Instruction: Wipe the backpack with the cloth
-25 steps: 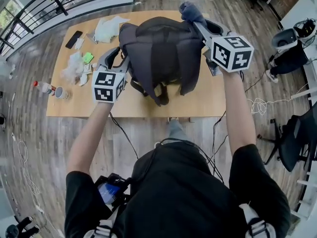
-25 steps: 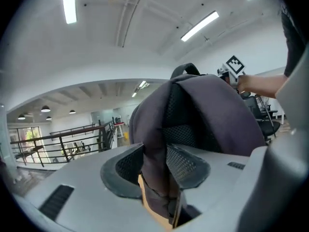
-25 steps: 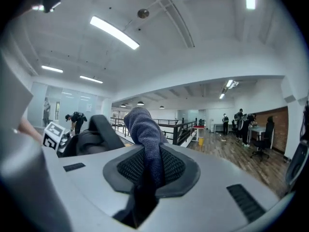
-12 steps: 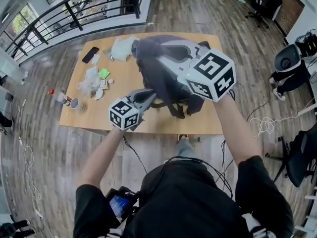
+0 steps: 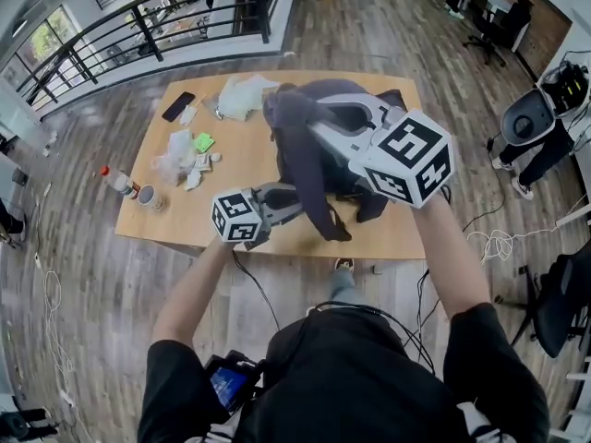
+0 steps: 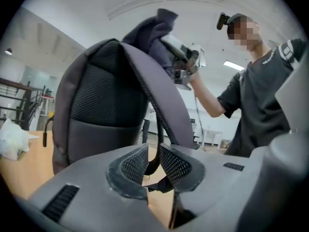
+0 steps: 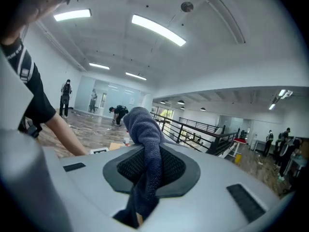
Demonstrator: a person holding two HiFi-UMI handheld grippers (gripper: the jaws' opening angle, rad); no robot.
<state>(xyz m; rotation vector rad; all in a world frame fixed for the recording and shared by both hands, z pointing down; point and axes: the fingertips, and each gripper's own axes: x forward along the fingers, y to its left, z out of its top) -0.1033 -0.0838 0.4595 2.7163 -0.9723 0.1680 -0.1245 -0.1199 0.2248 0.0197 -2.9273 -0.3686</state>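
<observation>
A dark grey backpack [image 5: 325, 160] stands upright on the wooden table [image 5: 245, 178]; the left gripper view shows its mesh back panel [image 6: 104, 100] and shoulder straps. My right gripper [image 5: 309, 123] is shut on a dark blue-grey cloth [image 5: 284, 109] and holds it against the pack's top left corner. The cloth [image 7: 147, 129] hangs bunched between the pads. My left gripper [image 5: 282, 201] is low at the pack's near side. Its jaws stand almost closed and are opening slightly, with a thin dark strap [image 6: 153, 151] of the backpack between the pads.
On the table's left part lie a black phone [image 5: 178, 106], a white plastic bag [image 5: 242, 95], crumpled wrappers [image 5: 175, 162], a green item [image 5: 203, 142], a bottle [image 5: 118, 181] and a cup [image 5: 148, 196]. A railing stands beyond the table, and office chairs [image 5: 528, 118] to the right.
The right gripper carried the cloth from the pack's far right top across to its top left. The left gripper moved right to the pack's near side and closed around the strap.
</observation>
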